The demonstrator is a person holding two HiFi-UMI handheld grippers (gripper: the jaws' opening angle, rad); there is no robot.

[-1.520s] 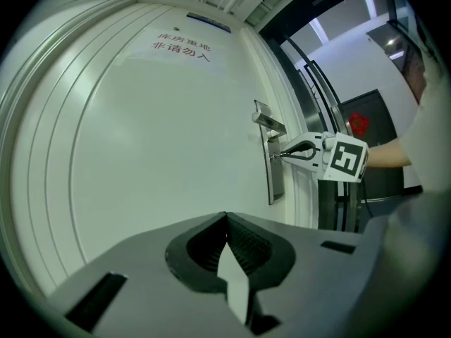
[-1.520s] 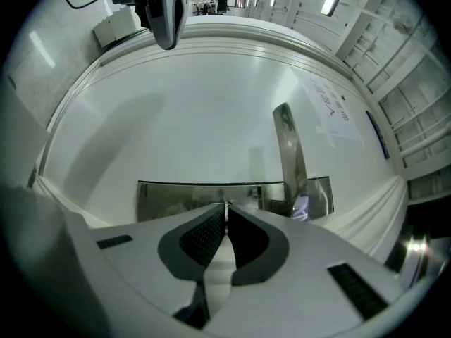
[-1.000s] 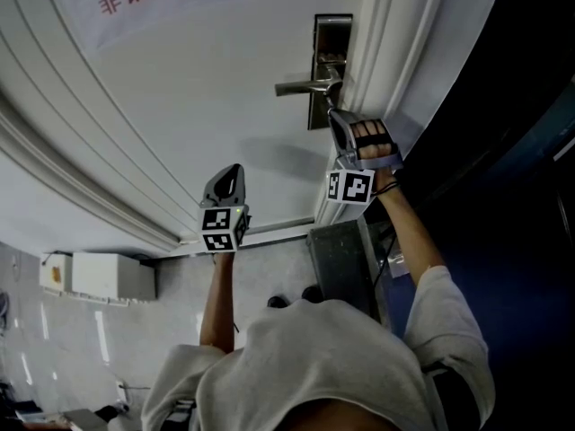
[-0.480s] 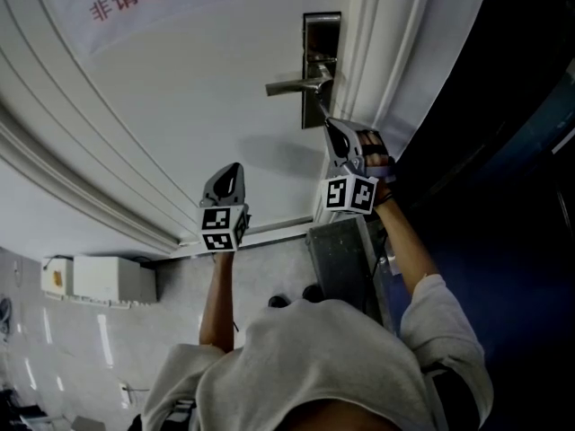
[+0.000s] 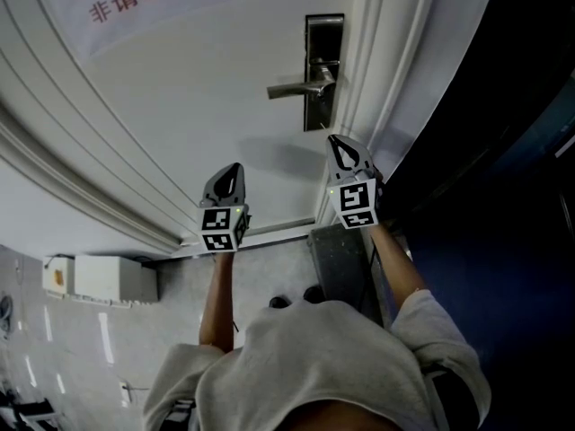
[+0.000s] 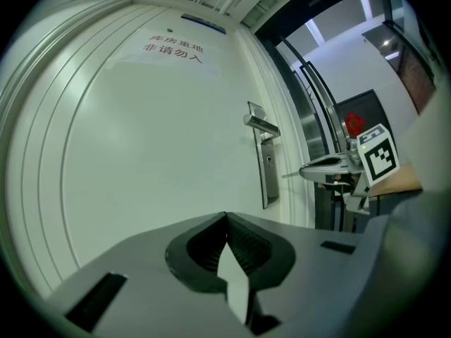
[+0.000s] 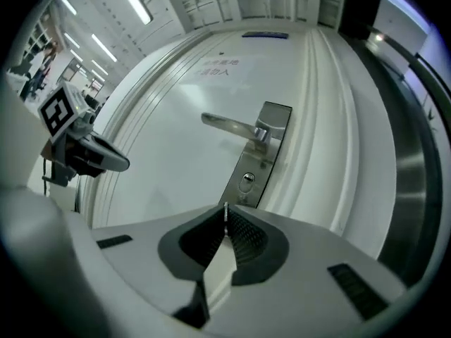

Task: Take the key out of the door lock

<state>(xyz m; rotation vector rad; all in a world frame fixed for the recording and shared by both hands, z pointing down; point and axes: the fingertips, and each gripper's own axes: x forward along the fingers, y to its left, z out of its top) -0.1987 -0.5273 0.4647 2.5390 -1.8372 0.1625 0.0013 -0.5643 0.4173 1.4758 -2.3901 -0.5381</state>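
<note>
Removal looks all but done: the key (image 7: 225, 213) is out of the lock, pinched edge-on as a thin metal sliver at the tips of the right gripper (image 5: 334, 144), whose fingers (image 7: 246, 236) are closed tight on it. In the left gripper view the key pokes out of those tips toward the door (image 5: 180, 106), with bare door showing between it and the lock plate (image 7: 276, 118). The keyhole (image 7: 246, 180), low on that plate, shows nothing in it. The right gripper stands off the plate without touching it, near the door's latch-side edge. The lever handle (image 7: 227, 125) above the keyhole lies level, with nothing on it. The left gripper (image 5: 235, 171) is held well apart, toward the middle of the door, its fingers (image 6: 246, 241) closed tip to tip on nothing. What is left, as I judge it, is only to carry the key away from the door or set it down; no place for it is in view.
</note>
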